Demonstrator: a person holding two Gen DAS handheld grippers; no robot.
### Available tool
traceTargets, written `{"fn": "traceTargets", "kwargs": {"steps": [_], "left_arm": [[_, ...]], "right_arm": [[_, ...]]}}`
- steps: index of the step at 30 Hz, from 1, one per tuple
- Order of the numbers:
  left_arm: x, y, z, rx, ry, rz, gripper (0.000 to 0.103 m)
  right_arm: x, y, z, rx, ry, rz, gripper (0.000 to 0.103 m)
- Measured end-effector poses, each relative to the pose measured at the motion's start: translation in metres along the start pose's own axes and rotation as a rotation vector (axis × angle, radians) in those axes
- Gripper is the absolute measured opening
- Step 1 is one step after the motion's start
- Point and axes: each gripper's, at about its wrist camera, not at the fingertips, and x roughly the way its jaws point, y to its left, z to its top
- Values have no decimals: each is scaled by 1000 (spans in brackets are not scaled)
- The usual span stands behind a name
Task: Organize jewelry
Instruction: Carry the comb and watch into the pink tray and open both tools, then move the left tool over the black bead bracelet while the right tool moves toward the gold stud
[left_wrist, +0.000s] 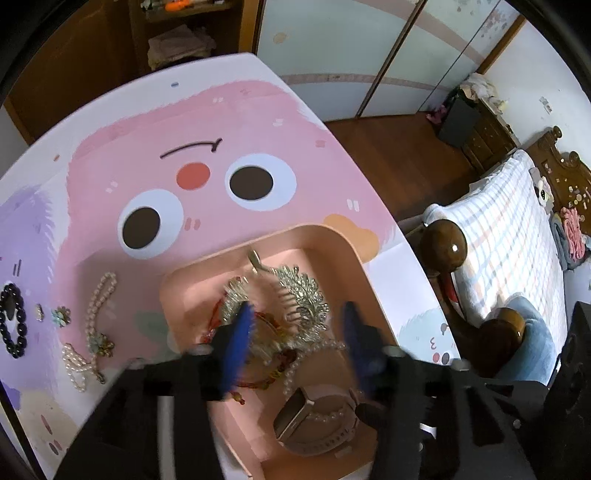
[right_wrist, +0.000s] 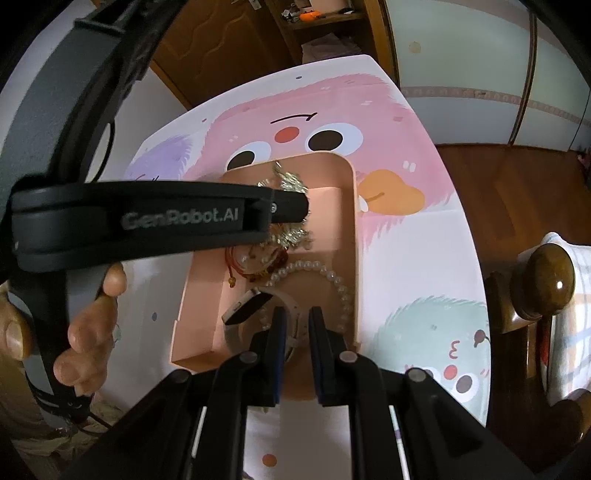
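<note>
Jewelry: hair comb (left_wrist: 304, 295), red cord bracelet (left_wrist: 266, 373), pearls, watch (left_wrist: 314, 421) already in pink tray (left_wrist: 354, 251), lower centre. Bead bracelet (left_wrist: 13, 325), pearl strands (left_wrist: 98, 314) left on tabletop (left_wrist: 110, 155), lower left. Left gripper (left_wrist: 297, 332) jaws wide, empty; right gripper (right_wrist: 295, 332) jaws narrow on watch strap.

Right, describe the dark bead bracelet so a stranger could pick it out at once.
Start at the table with the pink cartoon face, then move to its purple patch at the left edge of the left wrist view, outside the peach tray. The dark bead bracelet lies there as a ring. Unlike the pale pearl strands nearby, its beads are large, round and almost black.
</note>
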Motion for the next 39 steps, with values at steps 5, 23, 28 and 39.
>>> {"fn": "traceTargets", "kwargs": {"steps": [5,23,28,39], "left_arm": [[-15,4,-2,2,-32,1,64],[-96,82,-61,-177,-202,81,69],[-111,99,-85,-201,-233,132,69],[-143,132,-137,-247,-305,230,77]], "right_arm": [[0,2,1,2,-5,0,12],[-8,17,8,-1,-26,4,12],[-14,32,8,-22,-32,-5,12],[-25,70,2,-76,-48,-22,12]]}}
